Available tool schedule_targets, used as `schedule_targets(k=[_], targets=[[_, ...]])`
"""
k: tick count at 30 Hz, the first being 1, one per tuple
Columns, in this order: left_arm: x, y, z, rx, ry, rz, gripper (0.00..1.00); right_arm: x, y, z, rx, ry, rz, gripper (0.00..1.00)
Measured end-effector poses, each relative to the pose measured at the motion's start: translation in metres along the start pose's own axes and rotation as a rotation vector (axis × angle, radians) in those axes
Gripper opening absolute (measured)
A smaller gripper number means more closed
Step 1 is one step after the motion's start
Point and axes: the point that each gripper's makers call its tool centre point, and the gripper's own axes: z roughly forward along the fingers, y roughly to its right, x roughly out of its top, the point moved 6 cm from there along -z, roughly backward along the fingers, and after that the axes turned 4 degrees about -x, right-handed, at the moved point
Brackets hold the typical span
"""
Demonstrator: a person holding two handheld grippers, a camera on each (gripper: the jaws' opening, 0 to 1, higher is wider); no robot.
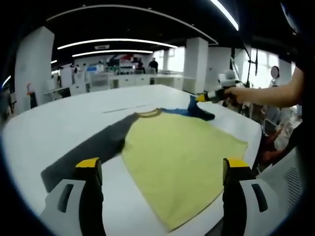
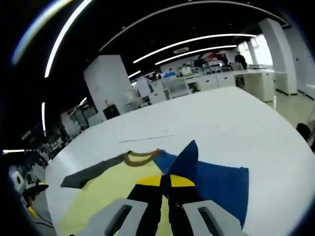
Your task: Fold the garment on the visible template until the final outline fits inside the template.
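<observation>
Garment: yellow cotton T-shirt (image 1: 182, 157) with grey and blue sleeves, flat on white table (image 1: 59, 123).
Left gripper (image 1: 162, 169): jaws apart.
Right gripper (image 2: 166, 181): pinching blue sleeve (image 2: 216, 184).

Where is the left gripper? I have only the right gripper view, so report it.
Observer: The left gripper hangs open and empty above the near part of the yellow shirt body.
Operator: Give me the grey sleeve's full run.
Observer: The grey sleeve lies flat on the table, stretched from the collar out toward the left gripper's left-hand jaw.
Operator: Report the hem.
Observer: The hem lies flat, close to the table's near edge.
</observation>
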Motion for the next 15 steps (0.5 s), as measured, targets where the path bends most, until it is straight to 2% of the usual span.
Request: schedule_targets(k=[7, 15], targets=[[0.000, 0.001, 0.001, -0.004, 0.002, -0.002, 0.99, 0.000, -0.017, 0.010, 0.031, 0.001, 0.008, 0.00], [0.000, 0.002, 0.001, -0.002, 0.001, -0.011, 0.99, -0.001, -0.023, 0.026, 0.065, -0.020, -0.008, 0.00]])
